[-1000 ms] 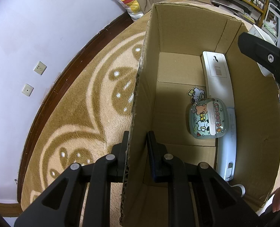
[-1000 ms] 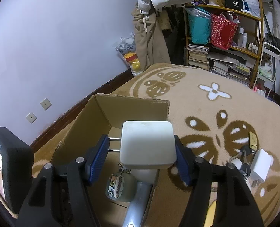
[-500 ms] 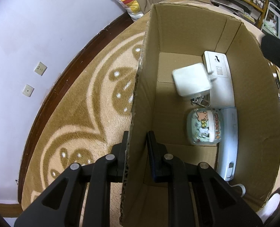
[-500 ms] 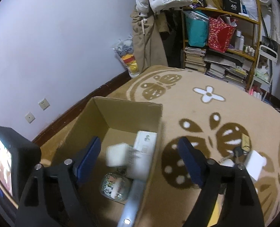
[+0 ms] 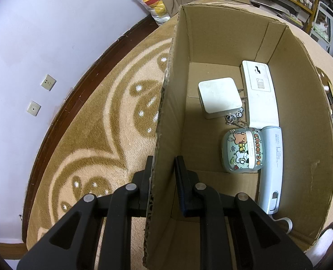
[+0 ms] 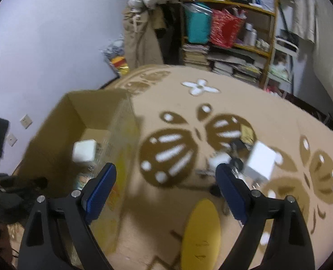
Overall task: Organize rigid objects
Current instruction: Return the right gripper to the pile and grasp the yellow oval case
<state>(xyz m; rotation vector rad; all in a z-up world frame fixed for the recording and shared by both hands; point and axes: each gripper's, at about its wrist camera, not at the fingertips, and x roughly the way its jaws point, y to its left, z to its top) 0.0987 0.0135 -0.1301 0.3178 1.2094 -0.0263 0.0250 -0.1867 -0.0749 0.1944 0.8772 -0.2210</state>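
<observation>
White items left on the rug lie ahead and to the right of the empty right gripper [image 6: 166, 191].

Its blue-padded fingers [image 6: 101, 185] stand wide apart, holding nothing, aimed over the rug [image 6: 170, 211]; the white adapter block [image 6: 262, 159] lies just beyond the right finger, amid blurred small things, so this hand is judged nearer. The left gripper [image 5: 163, 175] has its fingers clamped on the wall of the cardboard box [image 5: 220, 36], which holds a white square charger [image 5: 219, 95], a patterned case [image 5: 242, 151] and a long white device [image 5: 259, 94].
</observation>
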